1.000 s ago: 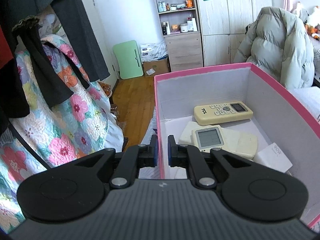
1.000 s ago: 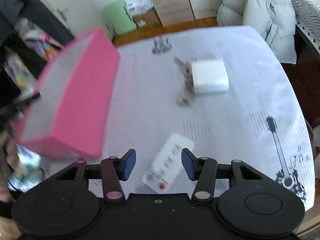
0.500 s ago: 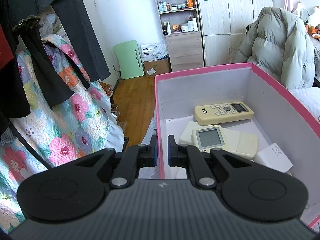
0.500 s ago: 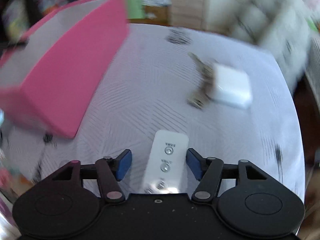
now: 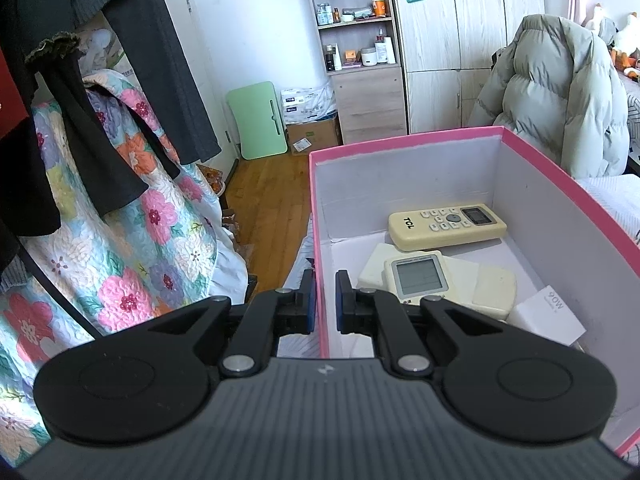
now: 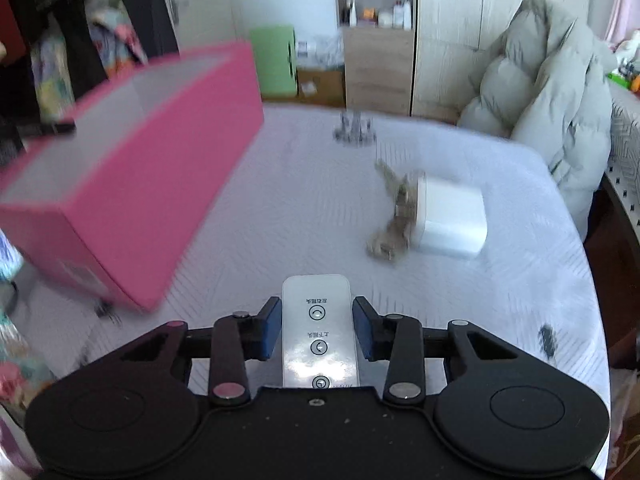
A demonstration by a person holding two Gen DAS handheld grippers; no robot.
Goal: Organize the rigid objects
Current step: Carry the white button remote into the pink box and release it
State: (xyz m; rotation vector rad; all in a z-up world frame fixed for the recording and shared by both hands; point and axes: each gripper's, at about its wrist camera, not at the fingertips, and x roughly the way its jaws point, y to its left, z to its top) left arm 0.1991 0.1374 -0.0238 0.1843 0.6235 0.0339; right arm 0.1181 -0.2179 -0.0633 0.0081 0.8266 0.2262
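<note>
Overhead nothing shows; white patterned tablecloth [image 6: 304, 208] fronts wooden wardrobe [image 6: 448, 32].

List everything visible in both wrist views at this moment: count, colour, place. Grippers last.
pink box: one, pink outside, white inside, on the table's left side, near wall gripped
TCL remote: one, cream, inside the box at the far end
display remote: one, cream with grey screen, inside the box, lying on other cream pieces
white card: one, inside the box, near right corner
slim remote: one, white, on the table between the right jaws
white block: one, on the table, right of centre
keys: one blurred bunch, metallic, touching the block's left side
tablecloth: one, white, patterned
puffer jacket: one, pale grey-green, behind the table
left gripper: shut on the pink box wall
right gripper: jaws closing around the slim remote, small gaps left
</note>
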